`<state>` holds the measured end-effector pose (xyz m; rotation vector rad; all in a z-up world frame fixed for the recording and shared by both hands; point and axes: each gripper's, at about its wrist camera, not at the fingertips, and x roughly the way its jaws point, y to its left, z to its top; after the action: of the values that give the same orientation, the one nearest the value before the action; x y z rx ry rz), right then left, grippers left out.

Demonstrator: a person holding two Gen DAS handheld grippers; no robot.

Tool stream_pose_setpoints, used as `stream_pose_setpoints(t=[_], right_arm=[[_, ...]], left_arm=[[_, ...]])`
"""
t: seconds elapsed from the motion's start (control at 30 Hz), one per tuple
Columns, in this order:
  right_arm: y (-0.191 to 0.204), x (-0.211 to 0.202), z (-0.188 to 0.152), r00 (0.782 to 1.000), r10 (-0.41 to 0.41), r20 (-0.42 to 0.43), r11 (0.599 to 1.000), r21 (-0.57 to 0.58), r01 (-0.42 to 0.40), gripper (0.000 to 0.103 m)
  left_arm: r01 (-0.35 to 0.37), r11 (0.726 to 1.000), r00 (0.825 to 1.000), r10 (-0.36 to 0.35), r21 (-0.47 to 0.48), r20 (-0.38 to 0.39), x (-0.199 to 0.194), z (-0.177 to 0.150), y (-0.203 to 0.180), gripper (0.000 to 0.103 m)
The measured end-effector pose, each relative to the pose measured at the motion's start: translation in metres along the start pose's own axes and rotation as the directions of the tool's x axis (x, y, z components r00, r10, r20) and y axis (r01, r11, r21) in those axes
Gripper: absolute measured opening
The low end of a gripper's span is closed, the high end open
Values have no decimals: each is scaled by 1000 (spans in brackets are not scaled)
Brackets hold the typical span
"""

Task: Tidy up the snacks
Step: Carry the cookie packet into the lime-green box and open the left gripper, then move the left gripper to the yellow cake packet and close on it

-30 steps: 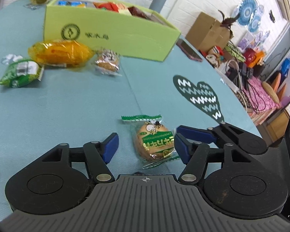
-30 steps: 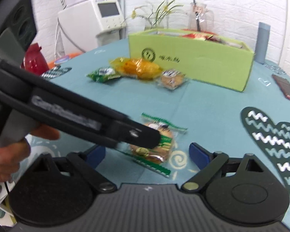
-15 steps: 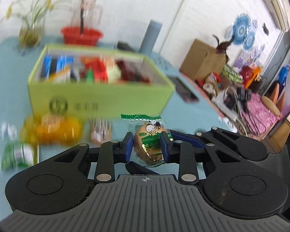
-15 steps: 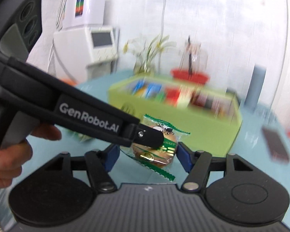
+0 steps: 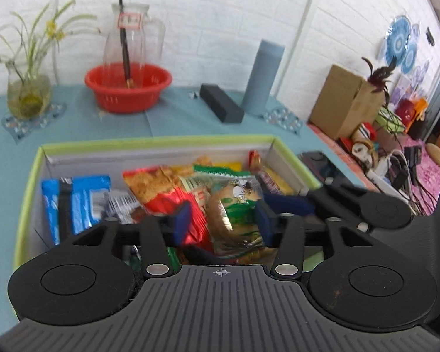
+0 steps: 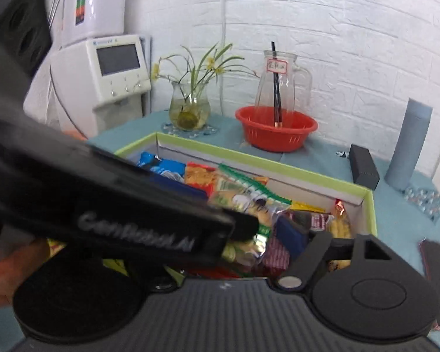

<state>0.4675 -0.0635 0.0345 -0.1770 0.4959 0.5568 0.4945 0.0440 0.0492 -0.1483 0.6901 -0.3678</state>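
Hovering over the green box (image 5: 29, 193), the left gripper (image 5: 224, 220) had just been parting its jaws, and the green-wrapped bun packet (image 5: 234, 214) sat loosely between the blue pads, apparently no longer pinched; blur makes contact with the right-hand pad hard to rule out. The right gripper (image 6: 220, 252) had been opening too; only one blue pad showed, the left device's black body hiding the other, so its jaws looked wide with the packet beside them rather than clamped.

To finish the drop well, both grippers should spread fully before lifting, so the crinkly wrapper does not snag on a pad and ride back out, and should rise straight up, clear of the box rim.

Counted: one box, one packet in hand, two blue wrappers (image 5: 88, 199) at its left end, one red-orange bag (image 5: 161, 187), and several more snacks I could not separate.
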Motion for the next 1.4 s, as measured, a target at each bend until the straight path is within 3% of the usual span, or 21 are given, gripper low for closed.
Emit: stream_pose_setpoints(t=[0.1, 0.27, 0.43, 0.57, 0.67, 0.83, 1.0, 1.1, 1.2, 1.4], right_arm=[[2, -19, 2, 998, -15, 53, 1000, 3, 15, 93], [24, -77, 5, 984, -58, 167, 997, -41, 66, 93], [54, -110, -19, 990, 17, 137, 998, -68, -7, 93], [86, -102, -45, 995, 89, 43, 993, -82, -86, 93], [106, -83, -49, 988, 153, -11, 981, -116, -154, 93], [128, -29, -31, 980, 184, -80, 956, -218, -198, 93], [133, 14, -33, 963, 198, -183, 947, -218, -236, 93], [132, 0, -41, 964, 192, -184, 952, -204, -228, 93], [130, -31, -56, 963, 199, -182, 960, -164, -229, 93], [127, -99, -99, 974, 161, -157, 983, -66, -173, 94]], left_arm=[[-7, 999, 998, 5, 35, 56, -20, 1, -4, 37], [-23, 997, 985, 11, 68, 173, -83, 3, -7, 50], [-89, 995, 973, 80, 35, 214, -136, -26, 14, 57], [-162, 986, 971, 166, -36, 172, -153, -64, 43, 59], [-190, 975, 974, 202, -117, 98, -152, -90, 73, 56], [-144, 971, 989, 145, -190, -8, -124, -92, 102, 49], [-94, 972, 992, 74, -217, -100, -86, -92, 109, 26], [-88, 981, 993, 72, -173, -96, -87, -92, 97, 17], [-88, 992, 990, 77, -92, -115, -83, -96, 74, 17], [-5, 1000, 990, 7, 12, -138, -75, -120, 10, 20]])
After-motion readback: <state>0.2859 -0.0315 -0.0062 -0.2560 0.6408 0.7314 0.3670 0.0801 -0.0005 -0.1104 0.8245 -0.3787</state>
